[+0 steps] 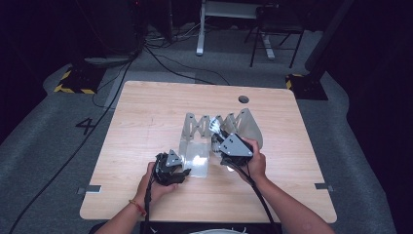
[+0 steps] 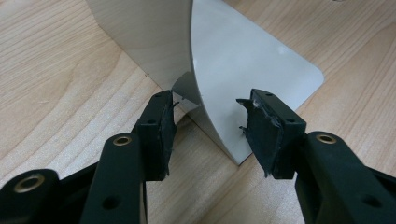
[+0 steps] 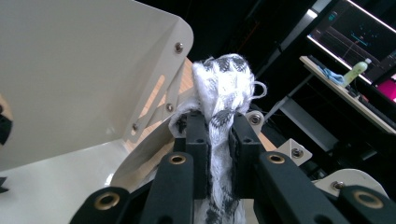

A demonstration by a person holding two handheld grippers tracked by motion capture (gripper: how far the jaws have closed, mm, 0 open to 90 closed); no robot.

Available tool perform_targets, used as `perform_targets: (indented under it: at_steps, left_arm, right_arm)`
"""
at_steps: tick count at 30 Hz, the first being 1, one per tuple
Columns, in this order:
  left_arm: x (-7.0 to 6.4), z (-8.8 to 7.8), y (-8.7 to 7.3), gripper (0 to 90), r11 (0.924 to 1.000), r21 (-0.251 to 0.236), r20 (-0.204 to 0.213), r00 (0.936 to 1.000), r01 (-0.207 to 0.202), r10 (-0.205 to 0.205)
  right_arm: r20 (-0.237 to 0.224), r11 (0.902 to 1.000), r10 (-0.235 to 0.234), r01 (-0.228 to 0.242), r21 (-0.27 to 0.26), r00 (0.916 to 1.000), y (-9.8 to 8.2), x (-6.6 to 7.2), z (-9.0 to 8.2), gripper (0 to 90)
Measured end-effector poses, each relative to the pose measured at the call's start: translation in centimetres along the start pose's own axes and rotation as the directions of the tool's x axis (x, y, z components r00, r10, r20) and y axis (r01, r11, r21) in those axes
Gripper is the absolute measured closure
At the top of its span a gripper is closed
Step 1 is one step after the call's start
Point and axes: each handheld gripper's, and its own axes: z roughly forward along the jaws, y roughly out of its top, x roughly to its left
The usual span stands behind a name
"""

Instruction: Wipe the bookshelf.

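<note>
1. Rack sits mid-table, an expanding metal bookend affair with upright plates joined by zigzag links.
2. Left gripper is at the rack's near-left plate, low on the table.
3. From the left gripper view, its jaws stand apart and straddle the plate's curved edge; the left pad sits just beside the metal, the right pad is clear of it. No squeeze on show.
4. Right gripper is up at the rack's middle, tilted over the plates, grey three-cornered plate on top.
5. Cloth, white with dark grey patches, is pinched tight between the right jaws, bunched up and poking out above the tips.
6. In the right gripper view that cloth rides just beside a cream plate with rivets and a slotted link, above the rack's base.
7. In the high view the cloth shows as a pale scrap among the zigzag links.
8. Both hands come in from the near edge, cables trailing back.
</note>
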Motion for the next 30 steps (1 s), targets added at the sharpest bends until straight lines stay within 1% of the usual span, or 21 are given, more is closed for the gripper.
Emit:
perform_targets:
  at_steps: [3, 5, 6, 7, 11, 13, 17, 19, 21, 23, 26, 28, 30]
  left_arm:
    - [0.0, 0.0, 0.0, 52.0, 1.0000, -0.001, -0.002, 1.0000, 0.003, -0.003]
    - [0.0, 0.0, 0.0, 52.0, 1.0000, 0.000, 0.000, 1.0000, -0.001, 0.001]
    - [0.0, 0.0, 0.0, 52.0, 1.0000, -0.002, -0.002, 1.0000, 0.004, -0.004]
    - [0.0, 0.0, 0.0, 52.0, 1.0000, 0.001, 0.000, 1.0000, -0.001, 0.001]
    - [0.0, 0.0, 0.0, 52.0, 1.0000, 0.001, 0.000, 1.0000, 0.000, 0.000]
    - [0.0, 0.0, 0.0, 52.0, 1.0000, 0.001, 0.000, 1.0000, -0.001, 0.001]
    - [0.0, 0.0, 0.0, 52.0, 1.0000, 0.001, 0.000, 1.0000, -0.001, 0.001]
    - [0.0, 0.0, 0.0, 51.9, 1.0000, 0.001, 0.000, 1.0000, -0.001, 0.001]
    - [0.0, 0.0, 0.0, 51.9, 1.0000, 0.001, 0.001, 1.0000, -0.001, 0.001]
    - [0.0, 0.0, 0.0, 51.8, 1.0000, 0.001, 0.001, 1.0000, -0.001, 0.001]
    - [0.0, 0.0, 0.0, 51.8, 1.0000, 0.001, 0.002, 1.0000, -0.001, 0.001]
    - [0.0, 0.0, 0.0, 51.8, 1.0000, 0.001, 0.001, 1.0000, -0.001, 0.001]
    - [0.0, 0.0, 0.0, 51.7, 1.0000, 0.000, 0.000, 1.0000, -0.004, 0.004]
  right_arm:
    - [-0.011, 0.9997, 0.014, -0.014, 0.022, 0.9998, -0.4, 0.2, 0.6, 81.5]
    - [-0.021, 0.9988, 0.018, -0.017, 0.045, 0.9996, -1.0, 0.6, 1.0, 81.5]
    - [-0.026, 0.9986, 0.017, -0.016, 0.051, 0.9995, -1.2, 0.7, 1.2, 81.5]
    - [-0.035, 0.9983, 0.015, -0.013, 0.057, 0.9993, -1.4, 0.9, 1.3, 81.4]
    - [-0.074, 0.9957, 0.013, -0.006, 0.092, 0.9972, -2.5, 2.0, 1.9, 81.5]
    - [-0.098, 0.9936, 0.020, -0.008, 0.113, 0.9949, -3.0, 2.4, 2.2, 81.4]
    - [-0.132, 0.9907, 0.032, -0.014, 0.136, 0.9907, -3.9, 3.0, 2.4, 81.4]
    - [-0.153, 0.9882, 0.032, -0.009, 0.153, 0.9877, -4.3, 3.4, 2.5, 81.4]
    - [-0.164, 0.9862, 0.021, 0.007, 0.166, 0.9862, -4.7, 3.8, 2.6, 81.4]
    - [-0.176, 0.9842, 0.038, -0.006, 0.177, 0.9836, -5.0, 4.0, 2.7, 81.3]
    - [-0.171, 0.9843, 0.038, -0.007, 0.176, 0.9845, -5.0, 4.0, 2.7, 81.4]
    - [-0.157, 0.9866, 0.046, -0.020, 0.162, 0.9866, -4.6, 3.6, 2.5, 81.4]
    - [-0.133, 0.9898, 0.058, -0.040, 0.137, 0.9894, -3.9, 2.9, 2.2, 81.3]
